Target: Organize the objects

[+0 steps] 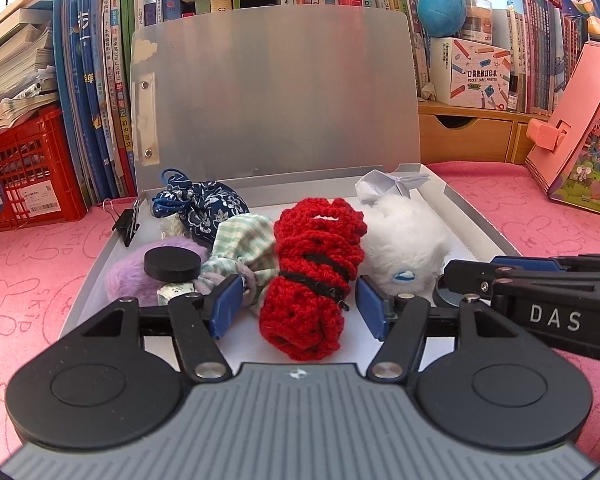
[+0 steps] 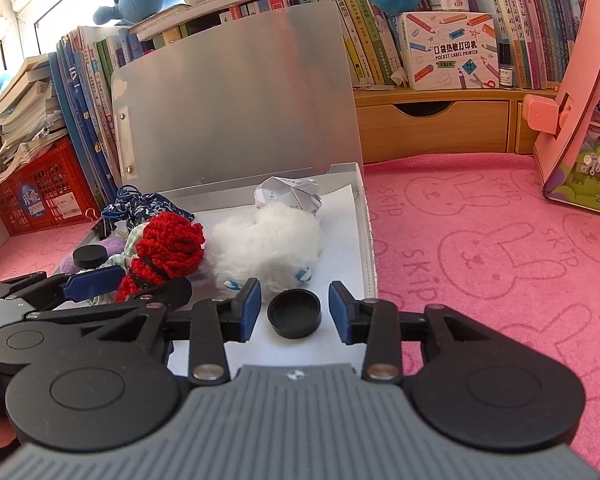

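Note:
A shallow grey box (image 1: 472, 236) lies on the pink cloth with its lid (image 1: 276, 92) standing upright. In it lies a red knitted roll (image 1: 312, 272) between the pads of my left gripper (image 1: 300, 306); the pads stand open, with gaps on both sides. A white plush toy (image 1: 404, 240) lies just right of the roll. In the right wrist view, a black round cap (image 2: 295, 314) rests on the box's white floor between the pads of my right gripper (image 2: 294, 312), which is open and clear of it. The white plush toy (image 2: 268, 240) and the red knitted roll (image 2: 164, 248) lie beyond it.
The box also holds a blue floral pouch (image 1: 204, 208), a green checked scrunchie (image 1: 244, 240), a purple fuzzy piece (image 1: 128, 280) with a black disc (image 1: 173, 264) on it, and folded paper (image 1: 388, 186). A binder clip (image 1: 127, 220) sits on its left wall. Books, a red crate (image 1: 24, 172) and a pink stand (image 1: 572, 120) ring the cloth.

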### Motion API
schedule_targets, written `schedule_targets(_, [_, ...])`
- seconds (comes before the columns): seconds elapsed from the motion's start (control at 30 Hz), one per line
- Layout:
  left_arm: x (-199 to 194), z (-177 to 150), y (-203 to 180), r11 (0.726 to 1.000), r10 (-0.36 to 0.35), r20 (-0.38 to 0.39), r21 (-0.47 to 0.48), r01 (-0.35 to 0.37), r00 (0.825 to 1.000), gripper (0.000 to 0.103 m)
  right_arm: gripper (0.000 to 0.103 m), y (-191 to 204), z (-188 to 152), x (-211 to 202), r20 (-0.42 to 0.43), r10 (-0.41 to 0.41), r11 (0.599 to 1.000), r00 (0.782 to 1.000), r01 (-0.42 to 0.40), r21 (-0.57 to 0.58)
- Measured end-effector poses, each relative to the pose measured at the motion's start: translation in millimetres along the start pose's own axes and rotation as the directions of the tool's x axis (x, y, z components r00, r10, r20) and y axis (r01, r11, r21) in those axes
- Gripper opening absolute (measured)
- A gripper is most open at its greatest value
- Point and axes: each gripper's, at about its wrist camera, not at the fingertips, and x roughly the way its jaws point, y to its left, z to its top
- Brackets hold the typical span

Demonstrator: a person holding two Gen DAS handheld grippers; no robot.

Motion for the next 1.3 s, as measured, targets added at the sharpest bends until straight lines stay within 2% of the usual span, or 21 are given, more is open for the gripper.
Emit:
schedule_targets(0.13, [-2.1,-0.2,1.9,1.000,-0.008,-0.005,-0.008,0.008,1.000,0.076,0.060,-3.4,-0.2,-3.6,0.008,-0.006,1.000,1.000,0.006,0.018])
schedule_targets(0.3, [-6.6,-2.0,2.3,1.000,0.017,0.000,-0.010,-0.017,1.000,0.084,0.063,-3.5,-0.6,-10.2,0.029,-0.012,1.000,1.000,0.012,0.017])
schedule_targets(0.57, [-15.5,-0.9,7.4,0.999,0.035,0.000,-0.027,-0.035,0.999,0.091,0.067,-0.9,0.1,-18.9,0.045,-0.020,1.000,0.999,0.019,0.006])
schedule_targets(0.7, [-22.2,0.5,11.8,0.997,0.062,0.004,-0.041,-0.062,0.998,0.096,0.073,-0.5,0.6,-21.7,0.039,-0.005,1.000,0.999,0.004,0.014])
schedule_targets(0.83, [-30.7,2.2,19.3,0.995,0.077,0.005,-0.070,-0.076,0.997,0.097,0.088,2.5,-1.1,-27.5,0.062,-0.024,1.000,0.998,0.024,-0.002])
schedule_targets(1.2, [-63.4,2.9,27.3,0.994,0.054,0.016,-0.095,-0.053,0.998,0.098,0.102,2.3,-7.5,-50.0,0.062,-0.023,1.000,0.998,0.023,-0.007])
schedule_targets(1.3, [-78.7,-2.3,28.6,0.995,0.053,0.014,-0.089,-0.051,0.999,0.098,0.103,5.6,-13.4,-61.9,0.058,-0.009,1.000,0.998,0.010,-0.017])
